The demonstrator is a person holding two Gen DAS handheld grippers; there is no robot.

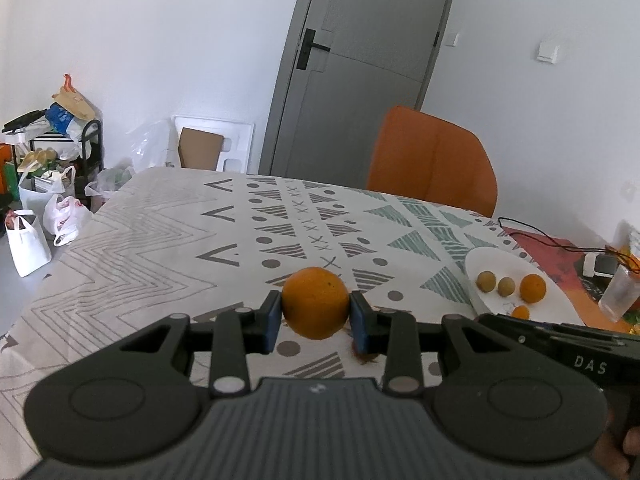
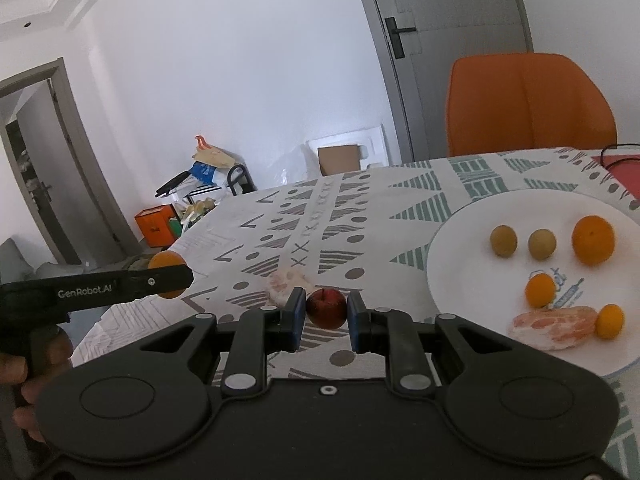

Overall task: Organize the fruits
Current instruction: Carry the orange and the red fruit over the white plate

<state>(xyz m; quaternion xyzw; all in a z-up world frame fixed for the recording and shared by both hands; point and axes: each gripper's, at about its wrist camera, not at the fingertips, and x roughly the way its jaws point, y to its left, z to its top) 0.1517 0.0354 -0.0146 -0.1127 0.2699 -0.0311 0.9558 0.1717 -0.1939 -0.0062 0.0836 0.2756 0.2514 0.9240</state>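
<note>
My left gripper (image 1: pixel 316 316) is shut on a large orange (image 1: pixel 316 302) and holds it above the patterned tablecloth; it also shows at the left of the right wrist view (image 2: pixel 168 274). My right gripper (image 2: pixel 324 314) is shut on a small red apple (image 2: pixel 326 307) above the table, left of the white plate (image 2: pixel 452 280). The plate holds two brownish-green round fruits (image 2: pixel 503 241), an orange (image 2: pixel 593 240), two small oranges (image 2: pixel 540 290) and a peeled pink citrus piece (image 2: pixel 552 326). Another peeled piece (image 2: pixel 282 282) lies on the cloth behind the apple.
An orange chair (image 2: pixel 528 104) stands at the table's far side. A black cable (image 1: pixel 552 240), a charger (image 1: pixel 600 264) and a clear plastic cup (image 1: pixel 620 292) sit at the table's right. Bags (image 1: pixel 28 240) and a cluttered rack (image 1: pixel 52 148) stand on the floor at left.
</note>
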